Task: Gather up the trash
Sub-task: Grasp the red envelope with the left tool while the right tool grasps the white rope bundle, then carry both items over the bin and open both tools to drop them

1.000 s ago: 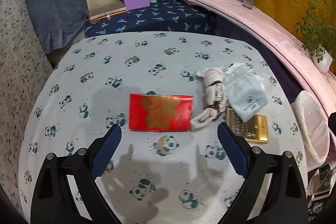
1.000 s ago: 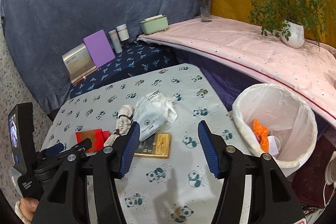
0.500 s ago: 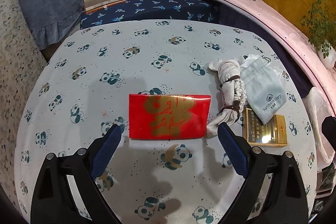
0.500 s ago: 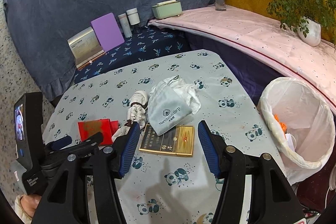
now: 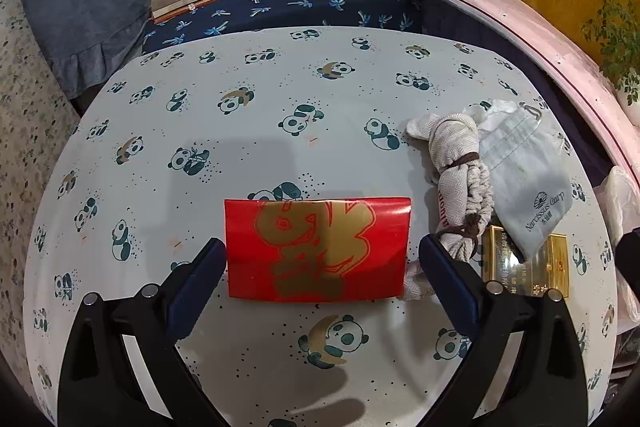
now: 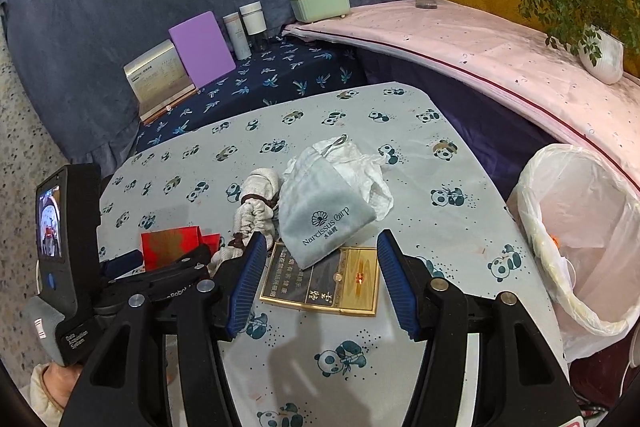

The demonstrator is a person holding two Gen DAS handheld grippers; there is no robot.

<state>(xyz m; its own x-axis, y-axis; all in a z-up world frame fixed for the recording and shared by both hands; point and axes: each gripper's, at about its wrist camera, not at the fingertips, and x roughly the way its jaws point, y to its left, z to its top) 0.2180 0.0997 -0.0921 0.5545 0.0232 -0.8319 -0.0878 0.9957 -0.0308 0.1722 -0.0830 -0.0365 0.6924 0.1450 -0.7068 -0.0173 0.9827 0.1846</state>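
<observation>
Both grippers lower than before, jaws open, nothing held
Left gripper [image 5: 320,259] now straddles the red envelope [image 5: 318,249]; right gripper [image 6: 320,267] now frames the gold box [image 6: 320,285] on the table [image 5: 240,131]

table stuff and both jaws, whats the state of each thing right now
left gripper: jaws open, either side of the envelope, not pressing it
right gripper: jaws open, either side of the box
red envelope: flat on the table
gold box: shut, flat, pouch overlapping its far edge
grey pouch: lying limp
rolled cloth: tied with brown cord
bin: lined, open, some trash inside
</observation>
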